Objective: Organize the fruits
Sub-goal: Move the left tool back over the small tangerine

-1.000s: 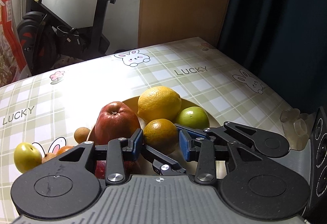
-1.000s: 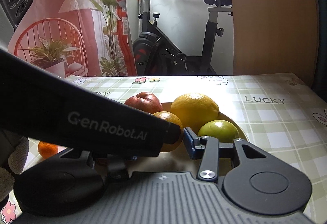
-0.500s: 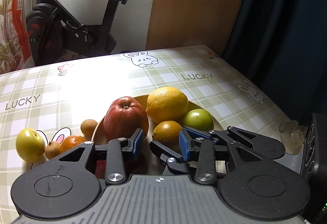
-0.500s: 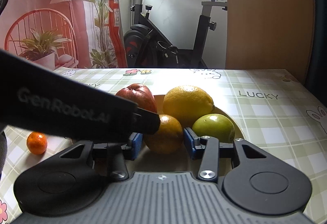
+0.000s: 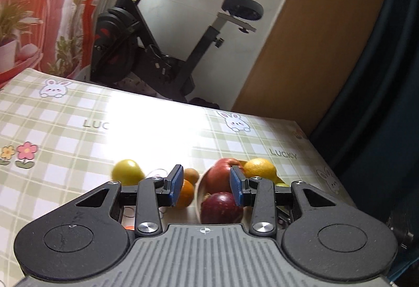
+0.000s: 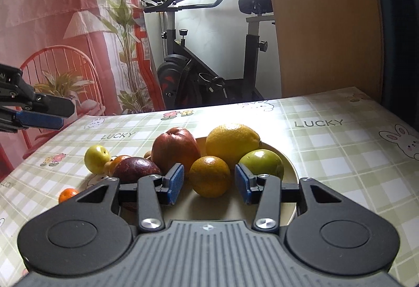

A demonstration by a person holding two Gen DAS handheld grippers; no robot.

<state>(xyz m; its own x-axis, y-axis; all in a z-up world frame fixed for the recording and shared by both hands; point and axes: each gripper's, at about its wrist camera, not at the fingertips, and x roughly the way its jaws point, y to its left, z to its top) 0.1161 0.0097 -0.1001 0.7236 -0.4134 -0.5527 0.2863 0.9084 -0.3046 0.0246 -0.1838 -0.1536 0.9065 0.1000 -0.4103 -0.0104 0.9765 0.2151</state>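
A cream plate [image 6: 291,169] holds a red apple [image 6: 175,150], a lemon [image 6: 231,142], a green fruit [image 6: 262,162], a dark red fruit [image 6: 136,167] and an orange [image 6: 209,179]. My right gripper [image 6: 208,183] is open, one pad on each side of the orange, with small gaps to it. My left gripper [image 5: 206,186] is open and empty, held above the plate's left rim [image 5: 198,195]; apple [image 5: 222,175] and dark red fruit [image 5: 222,208] lie beyond it. In the right wrist view the left gripper [image 6: 65,114] hangs at the far left, above the table.
On the checked tablecloth left of the plate lie a yellow-green fruit [image 6: 97,158], a mandarin [image 6: 67,194] and a small brown fruit [image 5: 190,175]. An exercise bike [image 6: 209,72] stands behind the table. A wooden panel [image 6: 327,25] and a dark curtain are at the right.
My left gripper has pulled off the orange on the plate, risen and swung left, out of the right camera's way. The right gripper stays open around the orange.
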